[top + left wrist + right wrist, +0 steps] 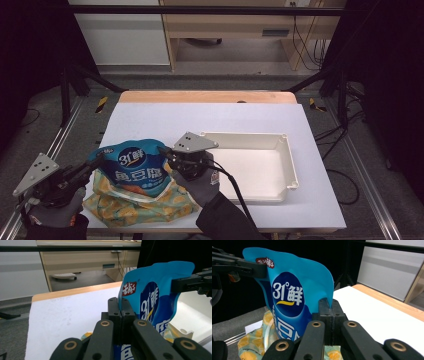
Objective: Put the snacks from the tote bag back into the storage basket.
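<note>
Slippage looks the main risk: both the left gripper (98, 159) and right gripper (164, 150) have fingers clamped thinly on opposite edges of the blue bag (134, 167), so uneven pulling could drop it onto the yellow bag (135, 207).

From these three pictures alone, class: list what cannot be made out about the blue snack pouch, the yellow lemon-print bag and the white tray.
- Blue snack pouch: lower print, high view, too small; cut off behind jaws in both gripper views.
- Yellow lemon-print bag: contents hidden; the pouch covers its middle.
- White plastic tray: near-left corner, high view, behind the right gripper and hand.
</note>
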`<state>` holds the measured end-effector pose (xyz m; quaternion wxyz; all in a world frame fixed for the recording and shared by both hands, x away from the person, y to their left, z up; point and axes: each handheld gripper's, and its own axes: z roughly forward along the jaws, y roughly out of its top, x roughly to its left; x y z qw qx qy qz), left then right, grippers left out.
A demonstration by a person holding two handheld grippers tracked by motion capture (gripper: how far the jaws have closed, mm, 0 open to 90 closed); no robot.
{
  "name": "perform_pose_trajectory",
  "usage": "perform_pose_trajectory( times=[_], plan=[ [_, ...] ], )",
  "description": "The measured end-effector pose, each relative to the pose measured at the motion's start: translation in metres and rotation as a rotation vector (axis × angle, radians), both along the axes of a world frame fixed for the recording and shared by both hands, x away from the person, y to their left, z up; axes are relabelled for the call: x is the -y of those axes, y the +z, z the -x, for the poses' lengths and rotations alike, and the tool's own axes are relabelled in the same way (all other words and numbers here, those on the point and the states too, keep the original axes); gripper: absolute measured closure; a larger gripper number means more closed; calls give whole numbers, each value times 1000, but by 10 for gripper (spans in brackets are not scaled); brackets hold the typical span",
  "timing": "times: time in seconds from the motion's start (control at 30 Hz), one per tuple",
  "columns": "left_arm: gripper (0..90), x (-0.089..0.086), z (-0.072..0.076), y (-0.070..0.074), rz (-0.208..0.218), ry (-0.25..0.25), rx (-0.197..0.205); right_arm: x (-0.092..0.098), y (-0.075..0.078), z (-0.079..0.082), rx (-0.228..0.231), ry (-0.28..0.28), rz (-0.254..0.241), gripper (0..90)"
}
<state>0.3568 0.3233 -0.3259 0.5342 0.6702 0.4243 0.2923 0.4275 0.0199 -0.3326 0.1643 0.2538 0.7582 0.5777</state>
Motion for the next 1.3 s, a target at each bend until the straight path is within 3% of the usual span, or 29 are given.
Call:
perform_pose_trajectory(
  times=[0.23,1.3],
  plan=[
    [897,-1,0,6,3,-1,10,-1,6,0,16,-3,2,900],
    [898,2,0,63,22,-17,128,5,65,6,137,-10,-31,900]
  ],
)
